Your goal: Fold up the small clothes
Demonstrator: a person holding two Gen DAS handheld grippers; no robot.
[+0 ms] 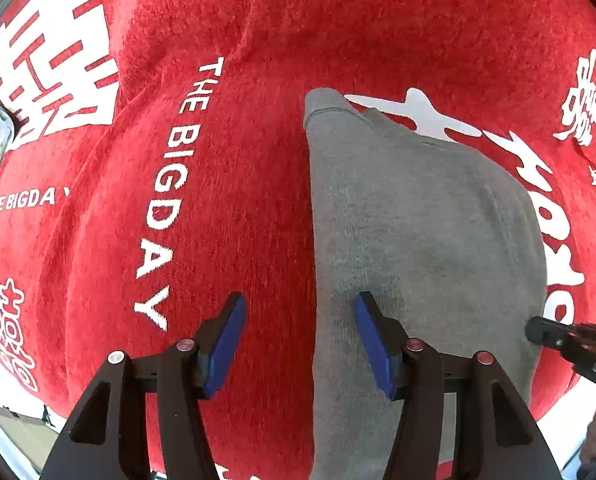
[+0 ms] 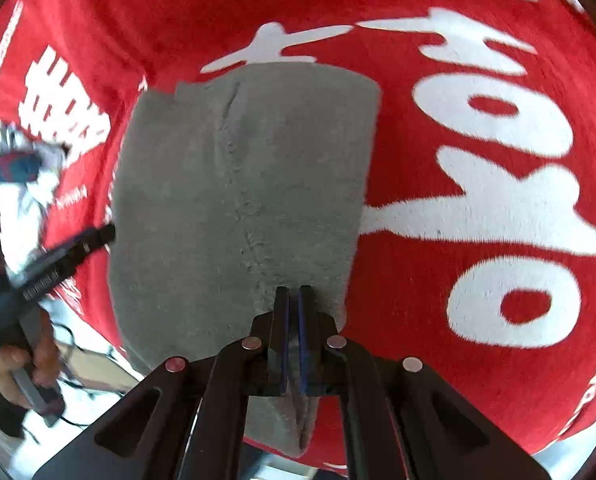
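Underneath, red printed cloth [image 1: 258, 200] throughout.

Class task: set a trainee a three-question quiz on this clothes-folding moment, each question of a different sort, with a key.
1. True or false: the left gripper is clamped on the grey garment.
2. What lies under the garment? A red blanket with white lettering; B bare wood; C blue towel.
3. Fill in: the right gripper has its jaws ____.

Key: 1 false, its jaws stand open over the garment's edge. 2 A. 3 shut, with grey fabric at the pads.
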